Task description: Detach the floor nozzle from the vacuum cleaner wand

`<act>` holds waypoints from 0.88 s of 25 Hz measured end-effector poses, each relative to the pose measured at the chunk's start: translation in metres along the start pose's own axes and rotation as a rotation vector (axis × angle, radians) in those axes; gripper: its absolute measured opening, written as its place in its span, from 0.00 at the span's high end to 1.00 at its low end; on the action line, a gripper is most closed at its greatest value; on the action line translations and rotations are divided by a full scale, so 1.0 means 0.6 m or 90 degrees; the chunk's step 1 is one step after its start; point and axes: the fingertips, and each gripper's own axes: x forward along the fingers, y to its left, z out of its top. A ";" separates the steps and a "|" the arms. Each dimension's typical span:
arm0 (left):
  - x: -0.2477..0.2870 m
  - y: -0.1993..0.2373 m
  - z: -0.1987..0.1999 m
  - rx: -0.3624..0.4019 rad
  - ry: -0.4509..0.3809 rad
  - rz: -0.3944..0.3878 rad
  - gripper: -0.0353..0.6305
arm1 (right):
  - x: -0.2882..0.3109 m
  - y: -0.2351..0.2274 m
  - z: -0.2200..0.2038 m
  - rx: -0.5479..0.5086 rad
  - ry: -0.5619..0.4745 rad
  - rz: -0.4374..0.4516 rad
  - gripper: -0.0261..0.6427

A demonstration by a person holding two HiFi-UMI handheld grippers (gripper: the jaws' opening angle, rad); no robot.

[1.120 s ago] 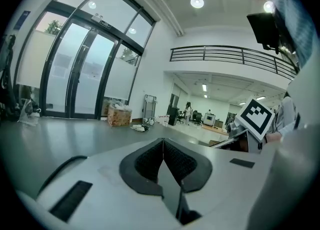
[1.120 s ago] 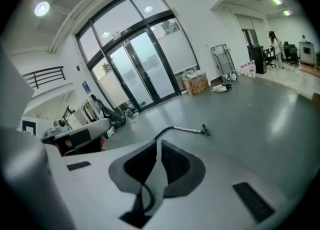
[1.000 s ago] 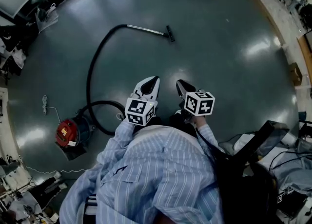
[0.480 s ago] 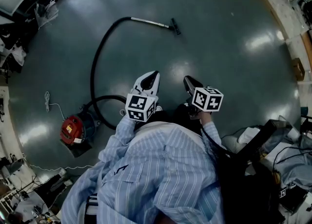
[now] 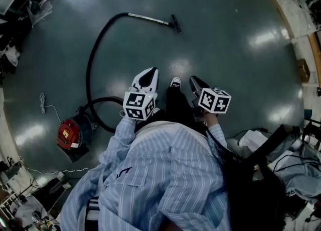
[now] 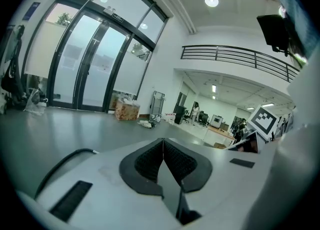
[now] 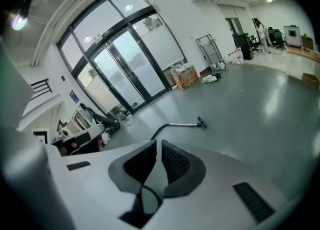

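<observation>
On a glossy grey-green floor (image 5: 235,74), seemingly an office hall's, a silver wand (image 5: 149,18) with black floor nozzle (image 5: 175,23) lies well beyond the closed, empty left gripper (image 6: 163,146) and right gripper (image 7: 159,149).

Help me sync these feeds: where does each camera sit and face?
Head view: on the person's head, looking steeply down at vacuum cleaner, wand, floor nozzle; striped shirt, left gripper, right gripper show.
Left gripper view: on that gripper, nearly level toward glass doors; its shut jaws show.
Right gripper view: on that gripper, down across the floor at the wand; shut jaws show.
Shared: head and right gripper views both show the floor nozzle.
</observation>
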 end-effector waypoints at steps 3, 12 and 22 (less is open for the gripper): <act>0.053 0.013 0.020 0.007 -0.002 0.009 0.94 | 0.042 -0.019 0.045 -0.011 0.015 0.018 0.91; 0.222 0.006 0.121 0.053 -0.030 0.045 0.94 | 0.131 -0.083 0.225 -0.080 0.046 0.076 0.91; 0.319 0.039 0.147 0.059 0.009 0.069 0.94 | 0.224 -0.118 0.286 -0.060 0.094 0.120 0.91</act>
